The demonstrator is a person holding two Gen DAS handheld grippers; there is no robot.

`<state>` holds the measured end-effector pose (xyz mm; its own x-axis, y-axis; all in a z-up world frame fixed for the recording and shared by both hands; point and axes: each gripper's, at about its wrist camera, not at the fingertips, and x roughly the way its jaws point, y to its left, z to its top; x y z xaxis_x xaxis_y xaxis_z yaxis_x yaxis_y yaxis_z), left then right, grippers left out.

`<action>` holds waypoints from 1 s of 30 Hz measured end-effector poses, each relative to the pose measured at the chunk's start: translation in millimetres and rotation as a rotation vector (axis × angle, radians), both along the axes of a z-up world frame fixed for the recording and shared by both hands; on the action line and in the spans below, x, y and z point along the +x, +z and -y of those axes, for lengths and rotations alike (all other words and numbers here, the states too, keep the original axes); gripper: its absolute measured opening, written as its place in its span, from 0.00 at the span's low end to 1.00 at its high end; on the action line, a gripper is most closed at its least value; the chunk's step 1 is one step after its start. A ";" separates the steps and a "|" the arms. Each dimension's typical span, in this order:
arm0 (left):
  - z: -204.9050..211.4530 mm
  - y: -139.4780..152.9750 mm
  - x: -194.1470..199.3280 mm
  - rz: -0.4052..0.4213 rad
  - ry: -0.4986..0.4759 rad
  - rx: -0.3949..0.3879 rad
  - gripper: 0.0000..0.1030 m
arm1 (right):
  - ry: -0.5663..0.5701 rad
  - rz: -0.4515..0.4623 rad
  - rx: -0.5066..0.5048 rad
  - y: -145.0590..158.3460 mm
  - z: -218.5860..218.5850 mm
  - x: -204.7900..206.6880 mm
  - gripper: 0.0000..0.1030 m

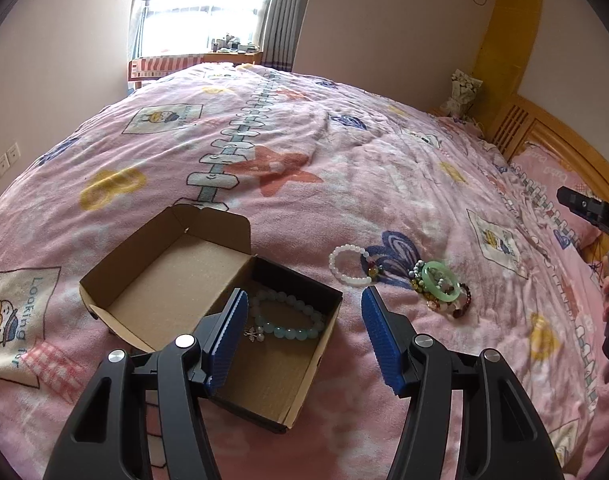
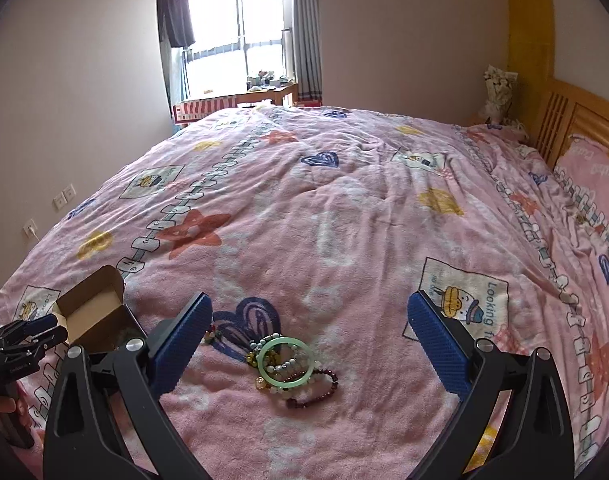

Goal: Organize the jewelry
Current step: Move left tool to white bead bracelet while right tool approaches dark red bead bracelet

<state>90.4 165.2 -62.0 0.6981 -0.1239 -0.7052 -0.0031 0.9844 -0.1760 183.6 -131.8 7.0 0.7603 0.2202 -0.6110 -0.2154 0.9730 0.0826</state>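
An open cardboard box [image 1: 176, 280] lies on the bed with its lid folded back. Inside lies a pale aqua bead bracelet [image 1: 288, 320] with a small silver charm. My left gripper [image 1: 304, 300] hovers open just above the box's near right corner, nothing between its blue pads. Right of the box lie a white bead bracelet [image 1: 350, 266] and a heap of bead bracelets topped by a green bangle [image 1: 440, 282]. My right gripper [image 2: 310, 304] stands wide open above that heap and holds nothing. The green bangle [image 2: 286, 362] and a dark red bead bracelet [image 2: 316, 394] lie below it.
The pink printed bedspread [image 2: 344, 208] covers the whole bed. A wooden headboard [image 2: 576, 120] and a pink pillow [image 2: 592, 176] stand at the right. A desk [image 2: 264, 94] sits under the far window. A hand [image 2: 0, 404] grips the left gripper's handle.
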 end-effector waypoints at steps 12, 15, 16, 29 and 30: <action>55.4 -15.4 31.0 -0.044 -0.075 -0.015 0.58 | -0.015 -0.087 0.139 -61.7 50.2 -18.9 0.76; 64.6 -17.4 46.3 -0.050 -0.077 -0.060 0.58 | 0.011 -0.142 0.177 -75.7 49.6 -14.1 0.57; 68.4 -18.5 51.9 -0.054 -0.081 -0.067 0.58 | 0.024 -0.154 0.179 -79.5 46.8 -13.3 0.57; 97.4 -60.9 111.5 -0.183 -0.107 -0.090 0.58 | 0.026 -0.300 0.230 -131.0 33.4 10.0 0.45; 98.8 -62.6 115.4 -0.180 -0.108 -0.077 0.58 | 0.018 -0.311 0.229 -135.4 35.0 12.2 0.45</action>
<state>205.9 66.3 -124.6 0.5416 -0.2496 -0.8027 0.0632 0.9643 -0.2572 195.8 -166.8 -128.5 0.5416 0.3895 -0.7450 -0.1625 0.9180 0.3618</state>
